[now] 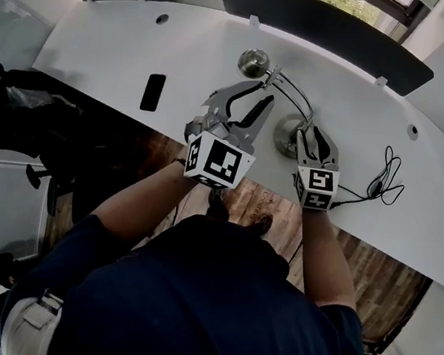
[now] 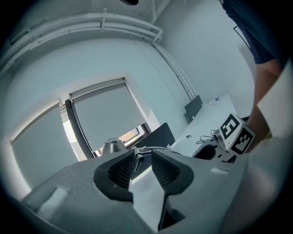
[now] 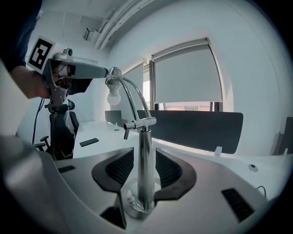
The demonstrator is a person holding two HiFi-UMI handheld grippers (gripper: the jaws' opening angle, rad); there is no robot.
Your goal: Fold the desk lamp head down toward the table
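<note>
The chrome desk lamp stands on the white desk (image 1: 118, 41), with its round head (image 1: 254, 62) raised, its curved arms (image 1: 297, 93) and its base (image 1: 282, 134). My left gripper (image 1: 247, 106) is open just left of the arms, below the head. In the left gripper view the left gripper (image 2: 143, 167) has nothing between its pads; the lamp head (image 2: 113, 146) and a joint knob (image 2: 137, 158) lie beyond the gap. My right gripper (image 1: 313, 142) is at the base. The right gripper (image 3: 145, 167) stands open around the upright post (image 3: 145, 146), with slim gaps at the pads. The bulb (image 3: 112, 96) hangs beside the left gripper (image 3: 78, 71).
A black phone (image 1: 152, 92) lies on the desk to the left. A black cable (image 1: 382, 184) coils at the right. A dark partition screen (image 1: 320, 22) runs along the far edge. An office chair (image 1: 17, 113) stands left of the person. The desk's near edge runs under both wrists.
</note>
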